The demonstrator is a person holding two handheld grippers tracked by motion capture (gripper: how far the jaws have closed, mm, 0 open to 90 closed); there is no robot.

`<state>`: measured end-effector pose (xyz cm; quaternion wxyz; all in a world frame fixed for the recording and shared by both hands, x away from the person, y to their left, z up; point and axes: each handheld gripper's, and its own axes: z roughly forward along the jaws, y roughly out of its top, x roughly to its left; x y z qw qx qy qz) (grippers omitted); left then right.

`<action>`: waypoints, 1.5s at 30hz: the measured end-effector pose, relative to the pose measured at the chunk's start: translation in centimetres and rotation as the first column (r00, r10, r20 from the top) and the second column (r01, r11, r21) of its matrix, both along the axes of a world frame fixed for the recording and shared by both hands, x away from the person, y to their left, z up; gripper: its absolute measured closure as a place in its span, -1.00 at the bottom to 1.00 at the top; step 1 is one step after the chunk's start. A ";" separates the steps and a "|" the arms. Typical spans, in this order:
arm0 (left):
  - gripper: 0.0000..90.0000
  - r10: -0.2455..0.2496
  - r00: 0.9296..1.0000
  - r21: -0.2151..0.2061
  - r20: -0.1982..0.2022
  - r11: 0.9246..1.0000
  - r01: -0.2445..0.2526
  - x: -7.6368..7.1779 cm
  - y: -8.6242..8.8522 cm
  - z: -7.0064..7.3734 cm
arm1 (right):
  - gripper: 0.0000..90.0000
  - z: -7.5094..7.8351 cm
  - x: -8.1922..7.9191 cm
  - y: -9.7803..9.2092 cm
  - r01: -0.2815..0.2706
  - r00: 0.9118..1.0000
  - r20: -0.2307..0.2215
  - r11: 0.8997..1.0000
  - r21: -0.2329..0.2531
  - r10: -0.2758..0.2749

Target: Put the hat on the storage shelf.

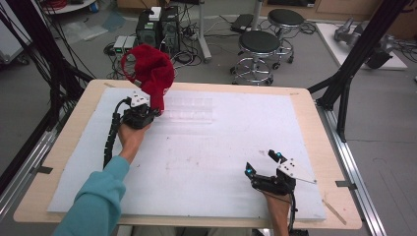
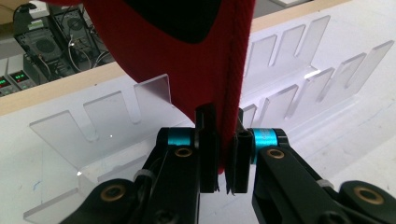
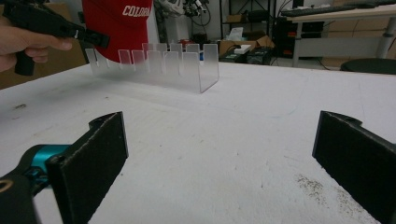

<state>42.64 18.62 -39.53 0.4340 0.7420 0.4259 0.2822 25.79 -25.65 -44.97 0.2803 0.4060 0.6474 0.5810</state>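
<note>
The left gripper (image 1: 147, 109) is closed on the red cap (image 1: 151, 73): in the left gripper view its two black fingers (image 2: 208, 140) stand almost together, with the stitched edge of the cap (image 2: 187, 60) pinched between them, and the cloth rises straight up from the fingers. In the high view the cap hangs above and just behind the left fingers, over the far left part of the desk (image 1: 206, 147). A clear plastic rack (image 2: 289, 88) with a row of upright slotted tabs stands on the desk directly ahead of the left fingers, below the cap and reaching out to both sides of them; I cannot tell if the cap touches it. In the right gripper view this rack (image 3: 159, 65) is far ahead of the right fingers, to their left, and the cap (image 3: 119, 28) with white letters shows behind it. The right gripper (image 1: 264, 163) is wide open and holds nothing; its fingers (image 3: 93, 163) are low over the white desk surface (image 3: 224, 140), well apart from the cap and the rack.
</note>
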 end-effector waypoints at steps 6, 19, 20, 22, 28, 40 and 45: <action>0.89 -0.007 1.000 0.007 -0.004 1.000 0.007 -0.3 0.2 -0.5 | -0.95 0.0 0.0 0.1 0.003 1.000 0.007 1.000 -0.012 -0.003; 0.86 -0.011 0.999 -0.002 -0.032 1.000 0.011 -1.0 0.6 -1.2 | -0.95 -0.1 -0.5 0.3 0.012 0.999 0.047 1.000 -0.024 -0.011; 0.86 -0.010 0.999 -0.007 -0.035 1.000 0.009 -1.0 0.7 -1.3 | -0.95 -0.2 -0.5 0.3 0.014 0.999 0.047 1.000 -0.024 -0.013; 0.77 -0.012 0.999 -0.015 -0.043 1.000 0.011 -1.0 0.8 -1.3 | -0.95 -0.2 -0.5 0.2 0.015 0.999 0.051 1.000 -0.022 -0.014; 0.24 -0.031 0.999 -0.050 -0.039 0.998 0.029 -1.7 1.6 -0.4 | -0.95 -0.2 -0.5 0.2 0.013 0.999 0.050 1.000 -0.014 -0.012; -0.68 -0.188 0.982 -0.163 -0.012 0.969 0.184 -4.9 6.0 1.8 | -0.95 -0.2 -0.5 0.0 0.002 0.999 0.051 1.000 0.001 -0.002; -0.67 -0.269 0.963 -0.146 -0.001 0.953 0.266 -7.4 7.8 0.9 | -0.95 -0.2 -0.5 0.0 0.000 0.998 0.057 1.000 -0.007 0.000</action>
